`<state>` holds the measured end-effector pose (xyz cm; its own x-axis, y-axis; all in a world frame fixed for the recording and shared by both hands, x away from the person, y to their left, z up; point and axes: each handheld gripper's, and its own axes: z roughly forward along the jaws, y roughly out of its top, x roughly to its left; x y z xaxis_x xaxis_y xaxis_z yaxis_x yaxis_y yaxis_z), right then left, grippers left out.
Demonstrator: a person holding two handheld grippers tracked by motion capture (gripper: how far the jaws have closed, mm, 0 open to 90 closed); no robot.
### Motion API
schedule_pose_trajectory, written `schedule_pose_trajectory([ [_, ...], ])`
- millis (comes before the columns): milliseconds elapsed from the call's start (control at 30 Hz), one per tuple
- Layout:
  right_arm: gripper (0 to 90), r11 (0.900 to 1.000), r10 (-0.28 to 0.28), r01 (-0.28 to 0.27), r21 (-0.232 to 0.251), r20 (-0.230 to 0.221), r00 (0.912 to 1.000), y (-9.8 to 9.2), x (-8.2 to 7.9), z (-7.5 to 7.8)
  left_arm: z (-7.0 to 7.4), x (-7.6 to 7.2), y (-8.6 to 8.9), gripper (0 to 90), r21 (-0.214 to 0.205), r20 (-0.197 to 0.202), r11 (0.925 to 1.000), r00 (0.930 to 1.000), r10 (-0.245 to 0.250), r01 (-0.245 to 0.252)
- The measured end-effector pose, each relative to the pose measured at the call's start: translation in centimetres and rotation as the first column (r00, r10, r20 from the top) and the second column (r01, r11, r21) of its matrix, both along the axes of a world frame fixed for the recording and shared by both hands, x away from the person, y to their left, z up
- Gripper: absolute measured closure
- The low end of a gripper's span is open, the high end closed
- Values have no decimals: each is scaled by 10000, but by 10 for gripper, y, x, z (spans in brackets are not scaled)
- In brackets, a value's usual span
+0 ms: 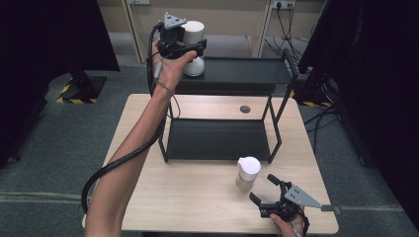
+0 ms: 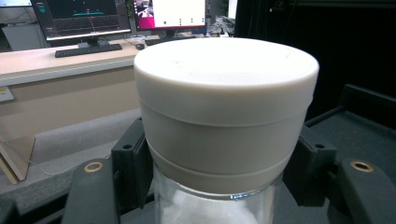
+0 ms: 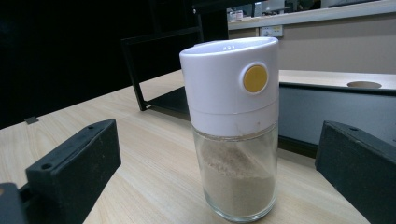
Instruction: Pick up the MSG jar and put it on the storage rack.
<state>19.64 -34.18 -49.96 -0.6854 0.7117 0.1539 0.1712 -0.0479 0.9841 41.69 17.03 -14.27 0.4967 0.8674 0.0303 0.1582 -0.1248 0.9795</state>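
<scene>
the left gripper (image 1: 190,49) was clamped on a white-capped jar (image 2: 224,121) over the black rack's (image 1: 247,74) top shelf, the jar upright, cap up. the right gripper (image 1: 269,190) sat with jaws apart, just short of a shaker (image 3: 233,130) standing upright on the table (image 1: 197,192) before the rack.

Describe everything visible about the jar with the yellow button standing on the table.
The shaker jar stands upright on the wooden table, in front of the black shelf rack. Its clear glass body is roughly half full of beige powder. A tall white plastic cap bears a round yellow button on its side and small holes on top. The right gripper sits open just short of it, touching nothing.
</scene>
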Motion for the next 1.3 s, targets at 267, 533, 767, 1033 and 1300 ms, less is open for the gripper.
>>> schedule_pose_trajectory([
  [267, 4, 10000, 50, -50, -39, -8, 10000, 1, 0, 0, -6, -2, 2, 347, -42, 221, 10000, 9998, 19, -18],
  [533, 4, 10000, 52, -52, -45, -18, 10000, 2, 0, 0, -6, -5, 2, 92, -515, -16, 9977, 9990, 450, -451],
  [767, 4, 10000, 64, -64, -69, 10, 10000, 2, 1, 0, -7, -10, 2, 0, -647, -113, 9968, 9988, 469, -476],
  [1033, 4, 9999, 94, -94, -113, 21, 10000, 3, 1, 0, -5, -18, 1, 0, -715, -196, 9964, 9988, 452, -465],
  [1300, 4, 9999, 84, -84, -106, 19, 10000, 3, 1, 0, -7, -35, 2, 0, -685, -290, 9970, 9990, 337, -356],
])
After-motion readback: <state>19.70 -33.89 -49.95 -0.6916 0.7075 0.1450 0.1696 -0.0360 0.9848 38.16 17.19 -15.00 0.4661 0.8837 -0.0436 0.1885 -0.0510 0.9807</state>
